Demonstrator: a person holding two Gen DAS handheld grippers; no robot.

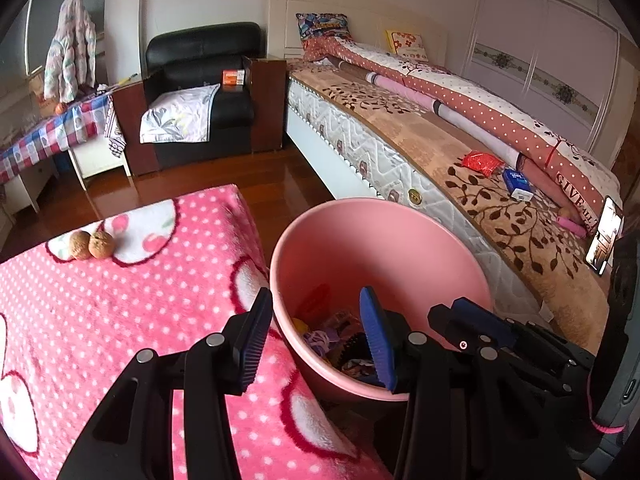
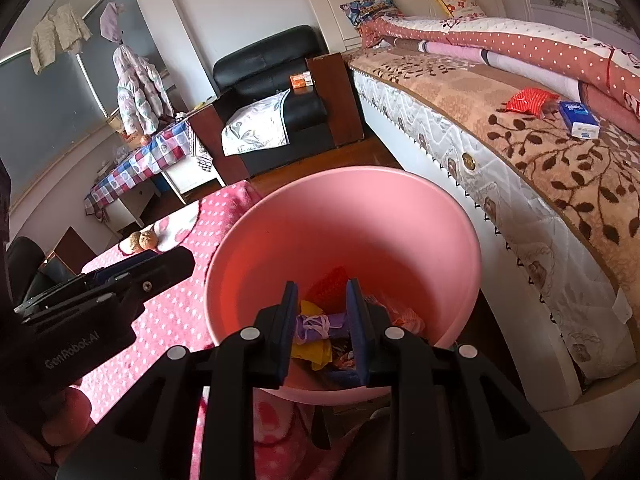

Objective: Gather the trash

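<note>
Right gripper [image 2: 322,328]: poised over the mouth of the pink bin [image 2: 460,240], jaws set a moderate gap apart; a purple wrapper [image 2: 316,326] shows between them, but whether it is pinched or merely lying in the bin behind cannot be told. Left gripper [image 1: 316,340]: jaws spread wide, empty, straddling the bin's near rim beside the pink polka-dot blanket [image 1: 120,320]. Bin contents: mixed wrappers, yellow, red and purple, heaped at the bottom. Remaining loose items: two brown, round, walnut-like pieces [image 1: 92,245] on the blanket; a red packet [image 1: 482,162] and a blue-and-white box [image 1: 518,184] on the bed, whether trash uncertain. Step in hand, by judgement: depositing at the bin. Next move likely calls for clearing the rim and carrying a gripper to the brown pieces, closing gently since they could roll.
</note>
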